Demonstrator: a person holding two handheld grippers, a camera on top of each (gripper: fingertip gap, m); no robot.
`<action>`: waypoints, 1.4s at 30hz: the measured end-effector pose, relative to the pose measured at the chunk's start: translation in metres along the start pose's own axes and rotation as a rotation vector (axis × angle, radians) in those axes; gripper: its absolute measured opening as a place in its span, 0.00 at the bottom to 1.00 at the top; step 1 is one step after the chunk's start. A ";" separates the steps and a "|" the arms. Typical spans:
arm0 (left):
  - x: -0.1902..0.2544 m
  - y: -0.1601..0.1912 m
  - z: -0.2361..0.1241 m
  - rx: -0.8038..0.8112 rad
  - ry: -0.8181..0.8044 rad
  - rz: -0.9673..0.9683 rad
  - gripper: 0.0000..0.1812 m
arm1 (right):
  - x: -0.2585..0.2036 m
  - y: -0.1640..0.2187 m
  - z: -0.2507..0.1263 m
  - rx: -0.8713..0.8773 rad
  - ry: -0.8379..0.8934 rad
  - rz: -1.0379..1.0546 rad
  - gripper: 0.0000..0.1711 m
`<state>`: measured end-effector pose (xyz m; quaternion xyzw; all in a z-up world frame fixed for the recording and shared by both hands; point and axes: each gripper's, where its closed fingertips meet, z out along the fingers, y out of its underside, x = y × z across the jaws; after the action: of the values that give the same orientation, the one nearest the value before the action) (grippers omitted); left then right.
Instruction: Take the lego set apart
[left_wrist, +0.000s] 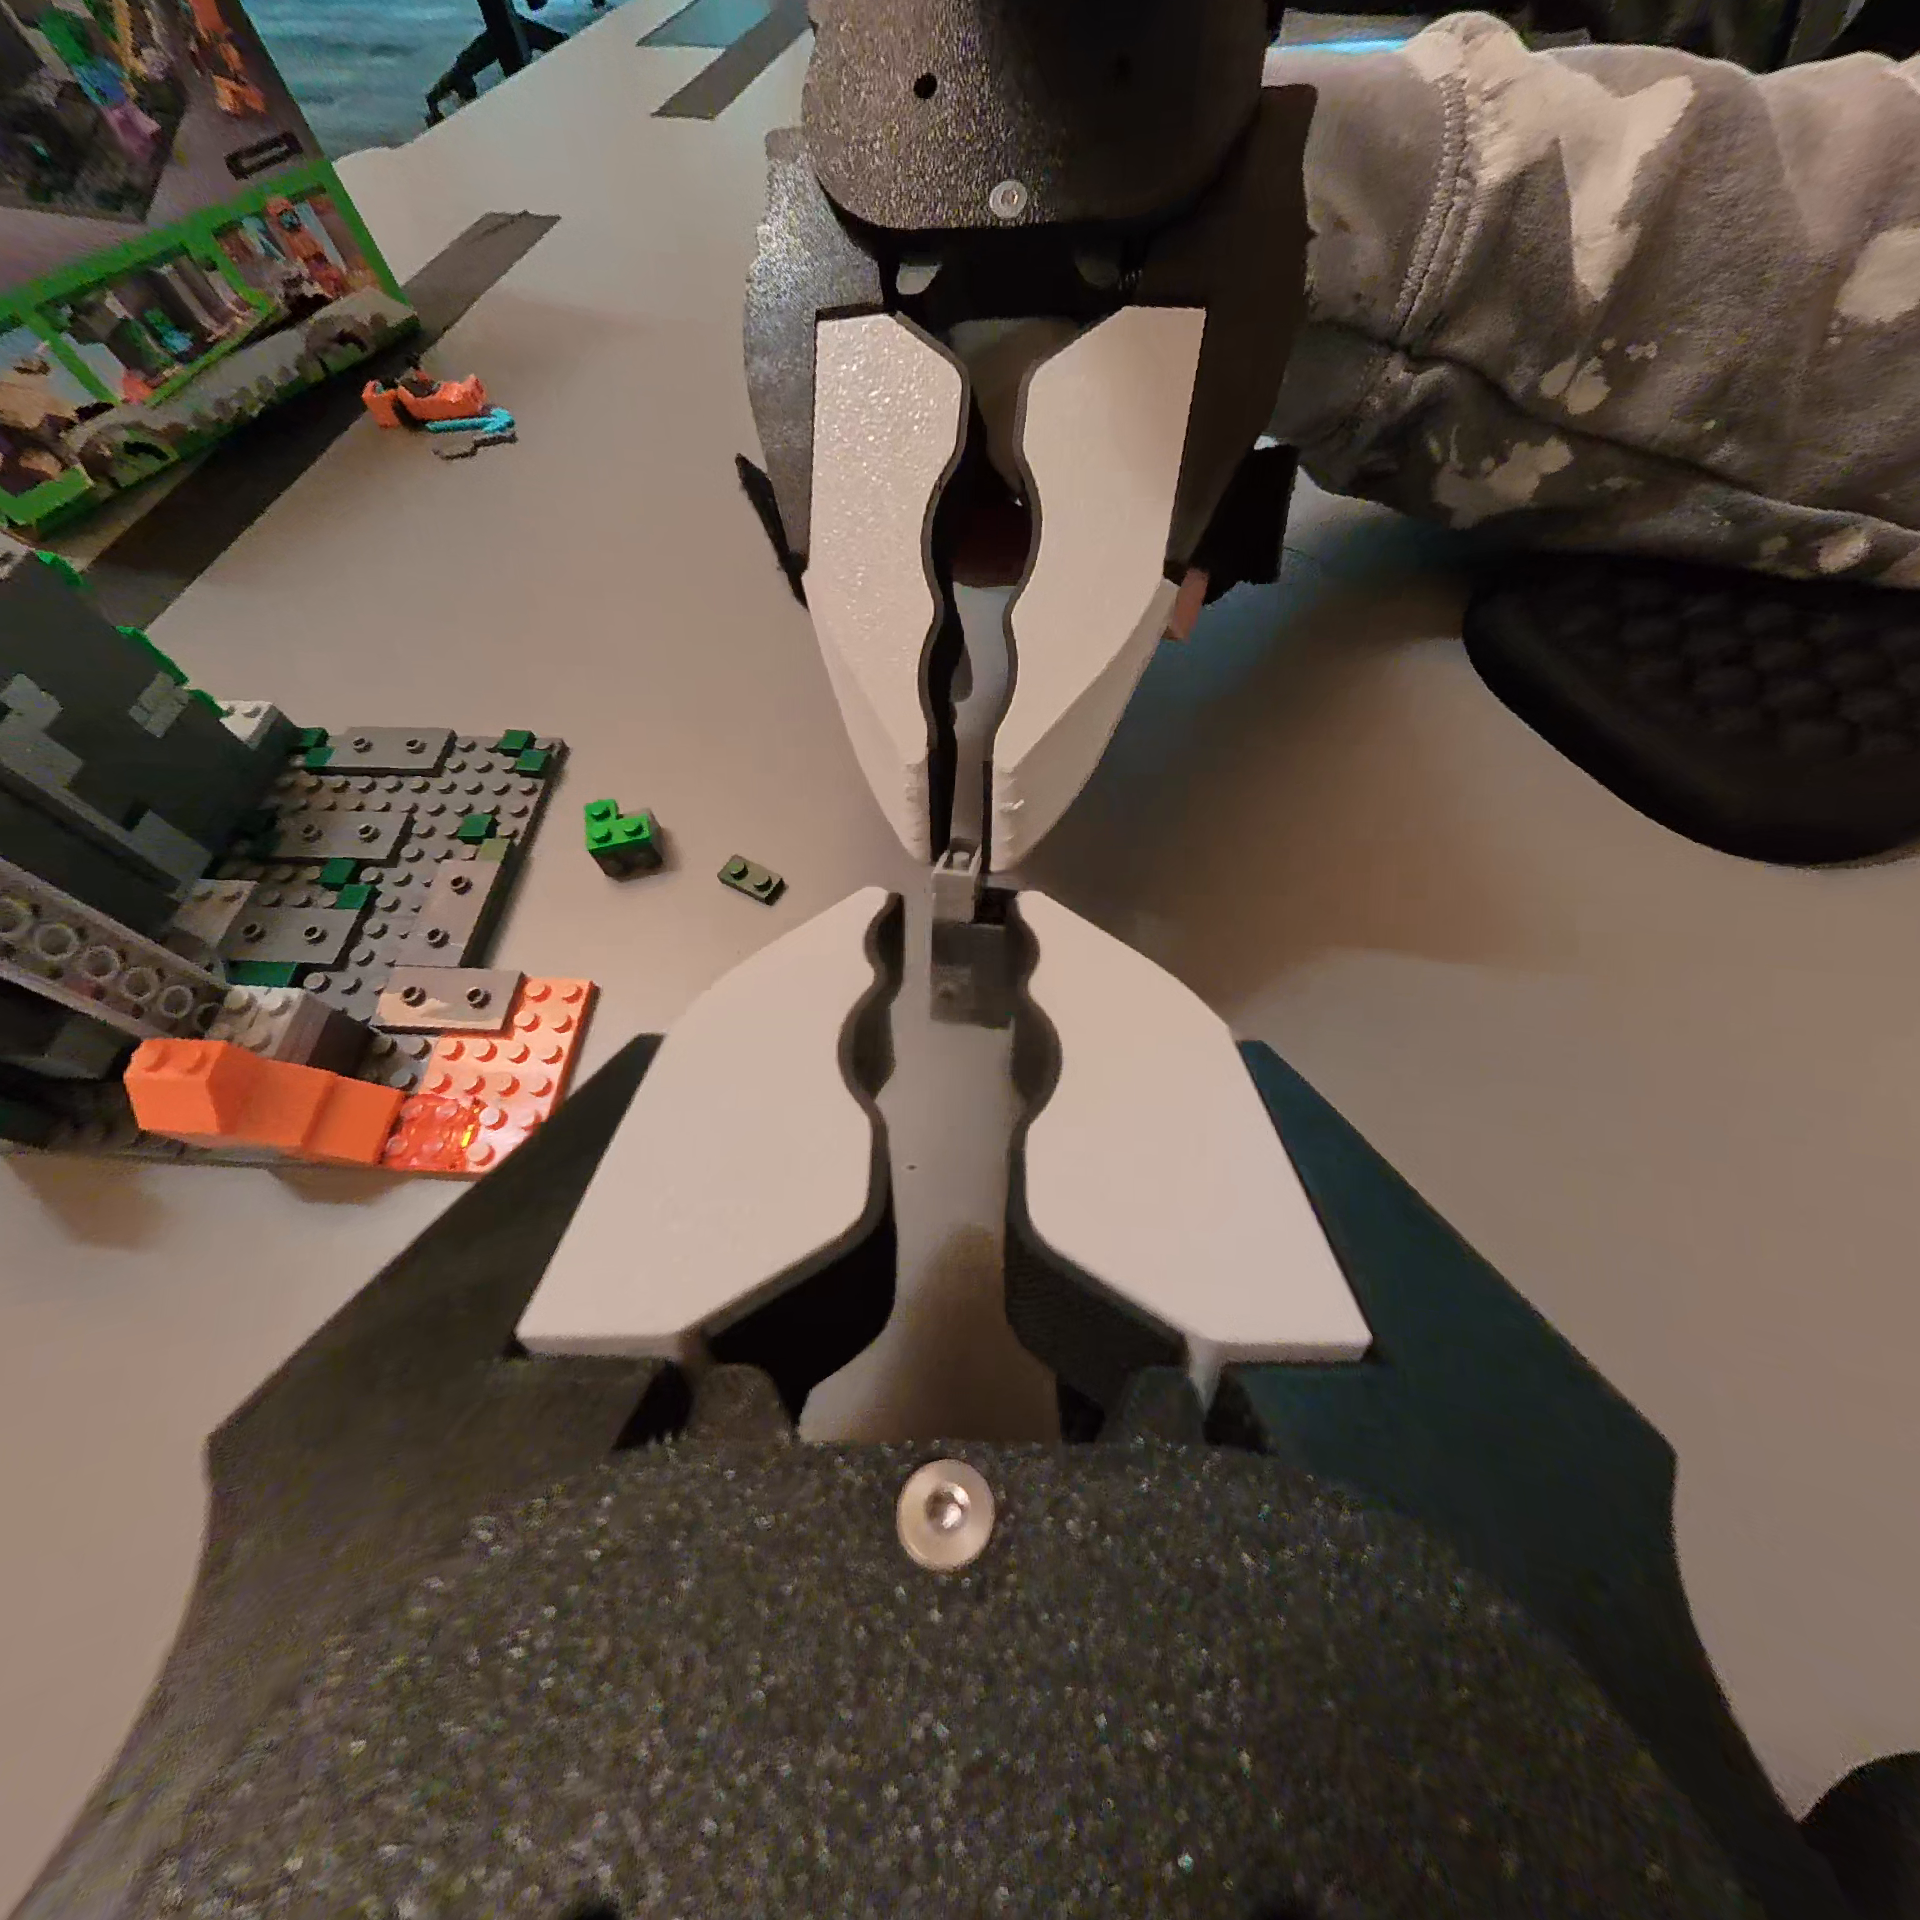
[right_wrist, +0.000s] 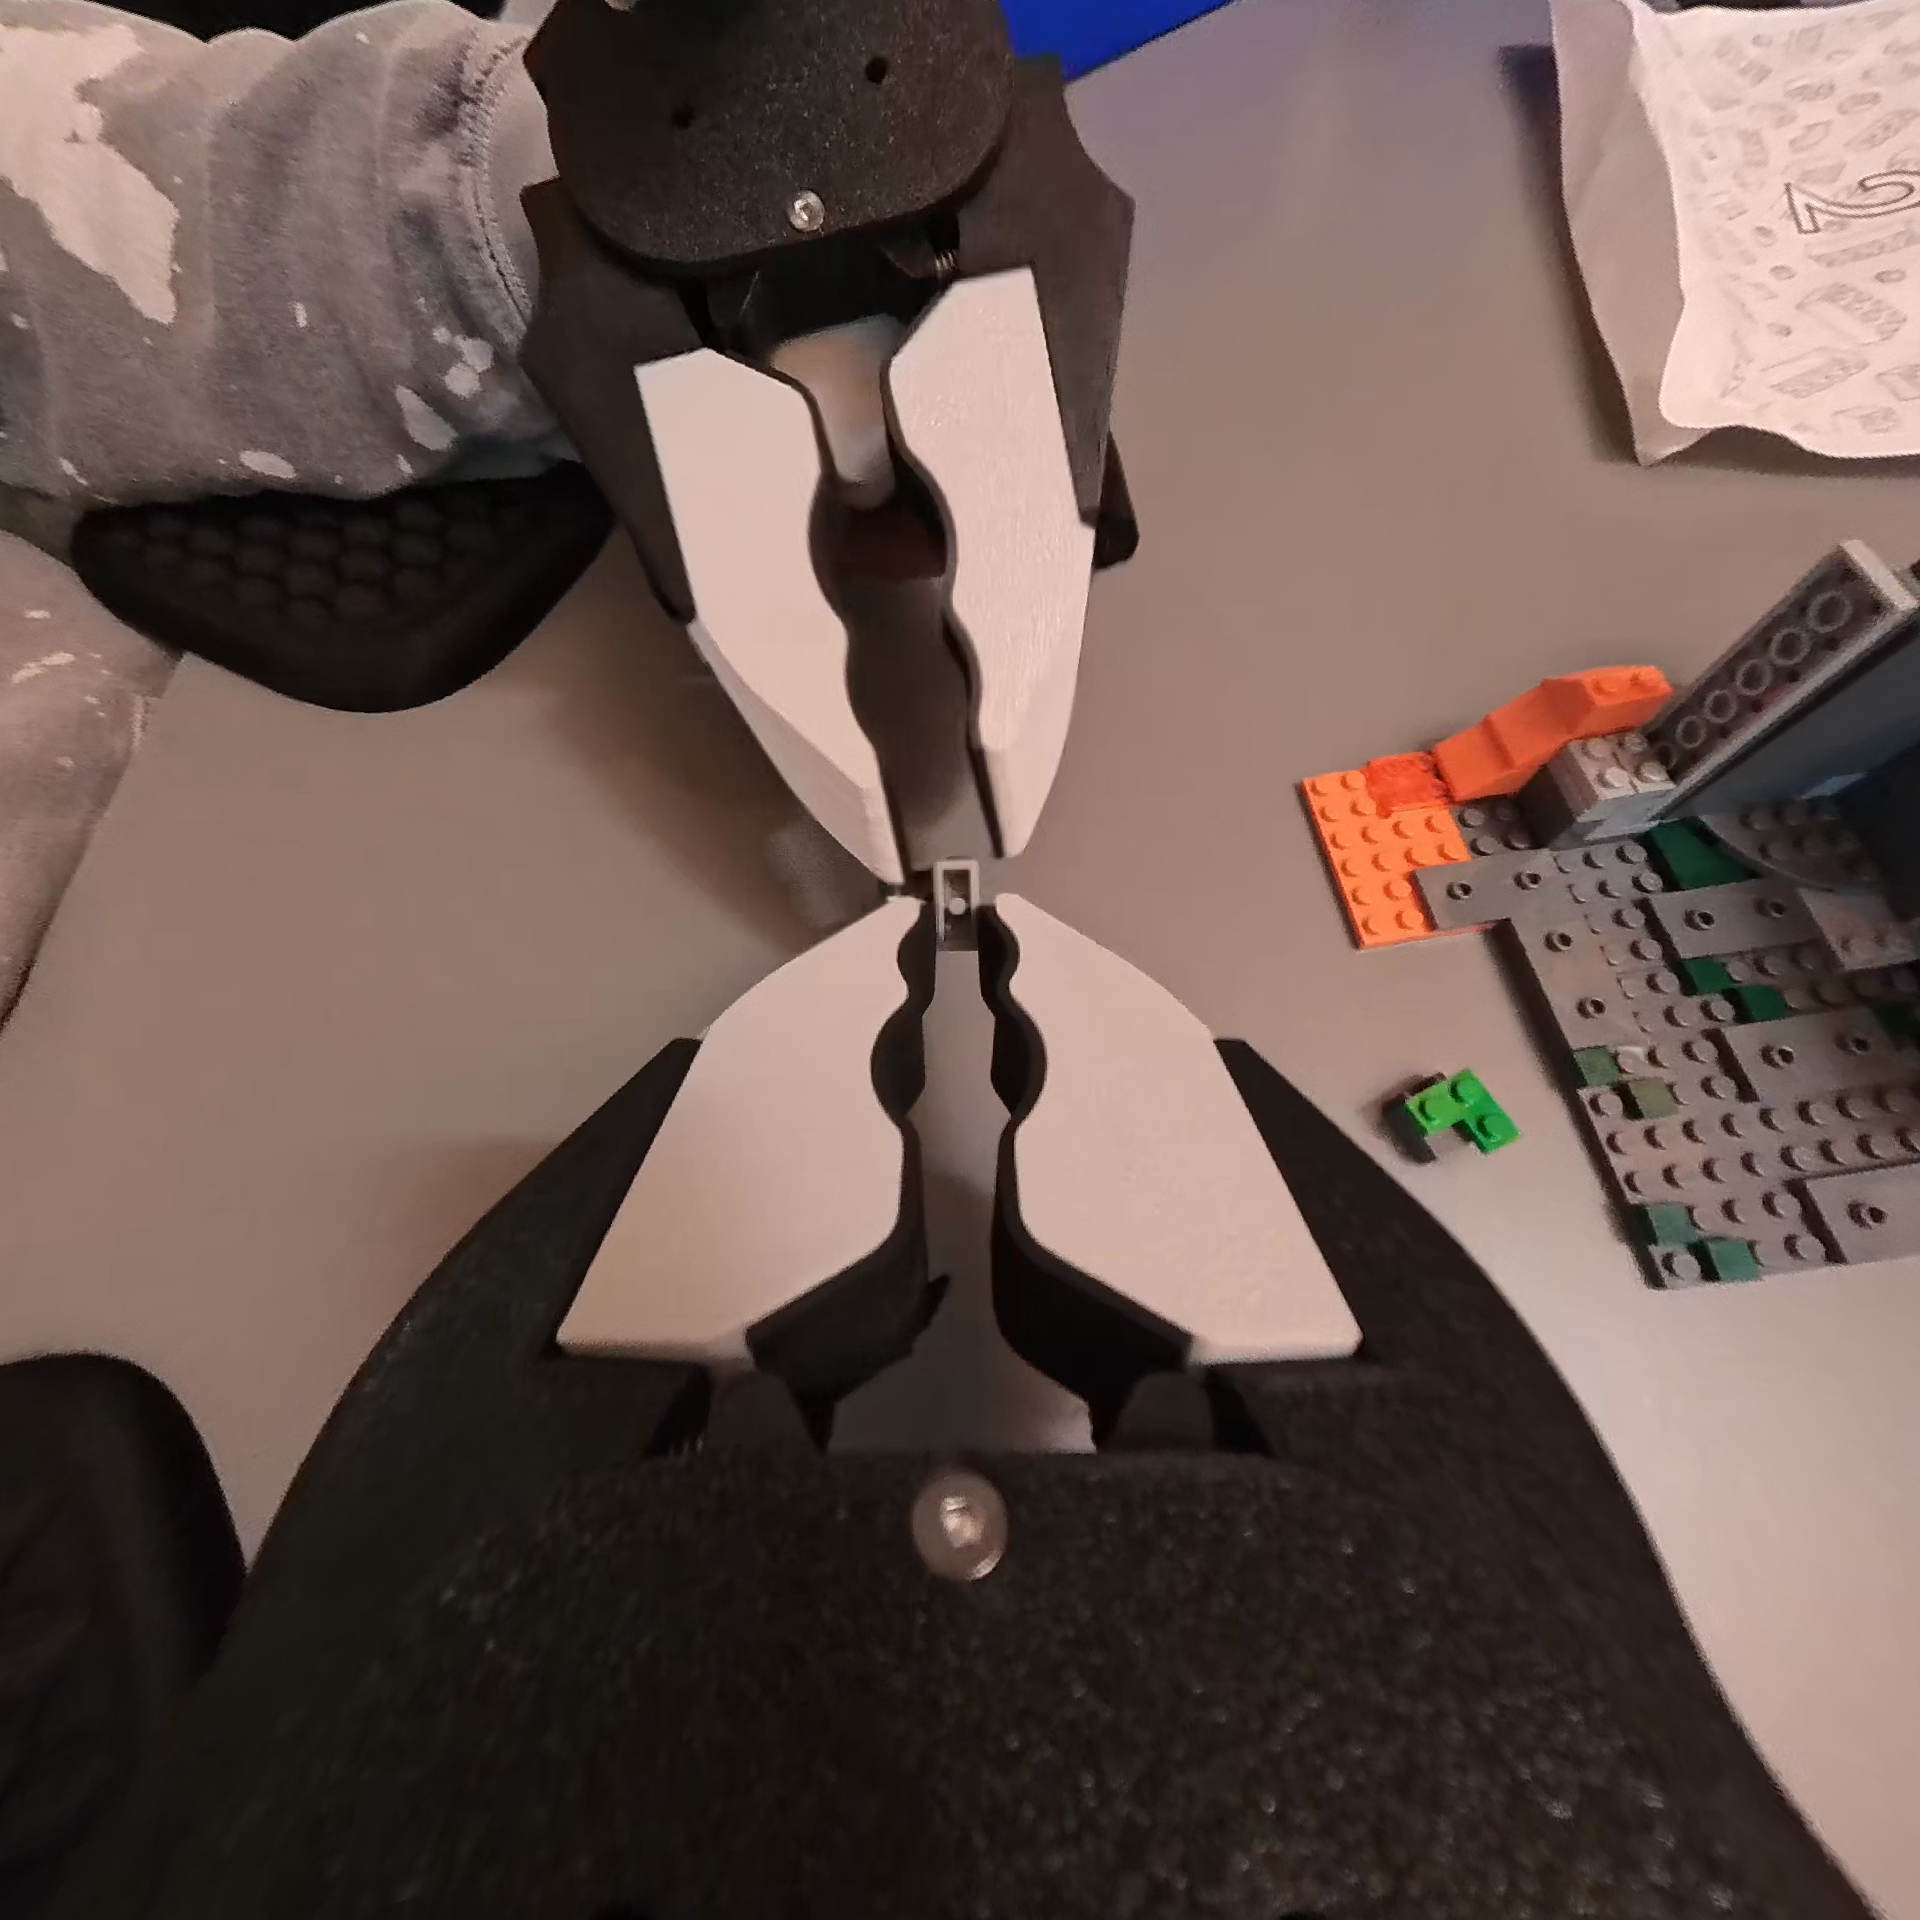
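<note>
Pull apart straight and gently: left hand-held gripper (left_wrist: 961, 909) and right hand-held gripper (right_wrist: 956, 925) both clenched on grey brick stack (left_wrist: 961, 904) above desk (left_wrist: 1351, 1039).

Both my grippers meet tip to tip, nearly shut.

My left gripper (left_wrist: 961, 914) points forward with its white fingers (left_wrist: 748, 1132) drawn close, only a narrow gap between the tips. My right gripper (left_wrist: 961, 821) faces it head-on from the opposite side, its jaws just as narrow, the two sets of tips almost touching. From the right wrist view the left gripper (right_wrist: 940, 842) mirrors my right gripper (right_wrist: 956, 925). A mottled grey sleeve (left_wrist: 1579, 312) runs in behind the right one.
</note>
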<state>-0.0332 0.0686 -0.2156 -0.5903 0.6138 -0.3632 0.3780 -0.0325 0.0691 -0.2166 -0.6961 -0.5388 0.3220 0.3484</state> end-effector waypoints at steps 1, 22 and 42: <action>-0.001 -0.001 -0.001 0.006 -0.003 -0.001 0.12 | 0.000 0.001 -0.001 0.007 -0.004 0.006 0.04; 0.012 0.005 0.004 -0.062 0.071 -0.002 0.13 | -0.009 -0.016 -0.002 0.066 -0.027 -0.009 0.06; -0.021 0.021 0.008 -0.124 -0.098 -0.127 0.13 | 0.067 0.033 -0.010 -0.130 0.375 0.072 0.10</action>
<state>-0.0354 0.0906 -0.2376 -0.6674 0.5774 -0.3183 0.3464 0.0073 0.1268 -0.2432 -0.7839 -0.4587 0.1635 0.3852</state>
